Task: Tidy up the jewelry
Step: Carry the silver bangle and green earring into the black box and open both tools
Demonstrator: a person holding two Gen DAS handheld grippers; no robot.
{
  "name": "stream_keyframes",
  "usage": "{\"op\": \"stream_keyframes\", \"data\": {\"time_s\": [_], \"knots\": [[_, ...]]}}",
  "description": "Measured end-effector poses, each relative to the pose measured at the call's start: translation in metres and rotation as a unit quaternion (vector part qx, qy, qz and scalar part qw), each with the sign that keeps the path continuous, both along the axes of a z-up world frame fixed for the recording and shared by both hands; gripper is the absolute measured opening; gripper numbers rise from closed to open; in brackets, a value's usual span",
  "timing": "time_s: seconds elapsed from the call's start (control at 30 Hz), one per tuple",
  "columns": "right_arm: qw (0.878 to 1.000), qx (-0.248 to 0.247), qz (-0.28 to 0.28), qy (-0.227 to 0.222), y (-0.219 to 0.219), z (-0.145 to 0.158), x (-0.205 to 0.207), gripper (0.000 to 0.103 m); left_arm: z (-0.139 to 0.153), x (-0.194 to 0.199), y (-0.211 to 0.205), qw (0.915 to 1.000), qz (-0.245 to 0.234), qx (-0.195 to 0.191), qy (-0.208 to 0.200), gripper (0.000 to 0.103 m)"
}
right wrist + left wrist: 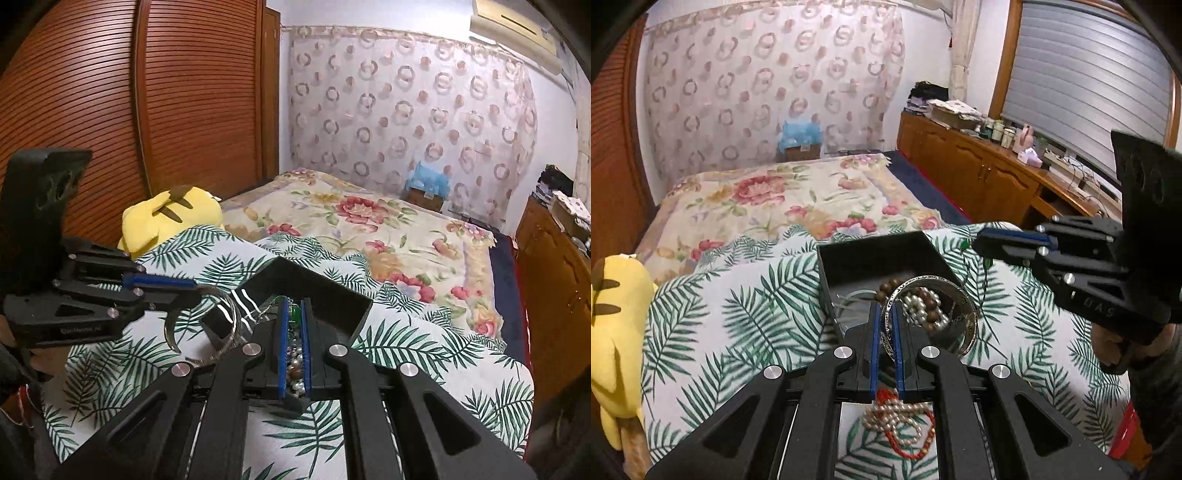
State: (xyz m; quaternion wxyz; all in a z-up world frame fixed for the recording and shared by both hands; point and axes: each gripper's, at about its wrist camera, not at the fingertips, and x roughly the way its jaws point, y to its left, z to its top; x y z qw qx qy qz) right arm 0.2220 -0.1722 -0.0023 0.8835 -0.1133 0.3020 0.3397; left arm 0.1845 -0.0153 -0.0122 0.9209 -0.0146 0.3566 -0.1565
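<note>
My left gripper (886,306) is shut on a wide silver bangle (934,317), which it holds up over the near side of an open black box (849,258). Brown beads and pearls (923,306) lie inside the box. In the right wrist view the left gripper (192,284) holds the bangle (225,321) from the left. My right gripper (294,302) is shut on a thin green-bead strand (293,314) above the box (332,299). The left wrist view has that gripper (977,242) at the box's right edge, the strand (988,263) dangling. A pearl and red bead necklace (905,421) lies on the cloth.
A leaf-print cloth (738,314) covers the near end of a bed with a floral quilt (775,192). A yellow plush toy (613,325) sits at the left edge. Wooden cabinets (979,166) run along the right. A small black block (218,325) shows through the bangle.
</note>
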Motion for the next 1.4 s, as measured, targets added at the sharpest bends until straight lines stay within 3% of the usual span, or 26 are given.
{"op": "stream_keyframes", "data": {"time_s": [0.23, 0.67, 0.77, 0.93, 1.23, 1.4], "knots": [[1.0, 0.001, -0.014, 0.023, 0.001, -0.023, 0.015, 0.008, 0.003, 0.028, 0.002, 0.9999, 0.002, -0.006, -0.013, 0.006], [0.999, 0.009, -0.024, 0.042, -0.002, -0.029, 0.024, 0.009, -0.004, 0.063, -0.002, 1.0, 0.001, -0.005, -0.001, 0.006], [0.999, 0.002, -0.023, 0.047, -0.001, -0.034, 0.021, 0.015, -0.006, 0.068, -0.005, 1.0, -0.001, -0.004, 0.004, 0.006], [0.998, 0.004, -0.03, 0.053, -0.008, -0.037, 0.018, 0.017, -0.011, 0.076, -0.009, 0.9999, -0.004, 0.004, 0.012, 0.007], [0.997, 0.01, -0.056, 0.058, -0.033, -0.038, 0.0, 0.017, -0.009, 0.073, -0.01, 0.9999, -0.005, -0.002, 0.014, 0.009], [0.995, 0.005, -0.067, 0.067, -0.049, -0.044, -0.018, 0.017, 0.003, 0.054, -0.009, 1.0, -0.008, -0.001, -0.001, 0.02]]}}
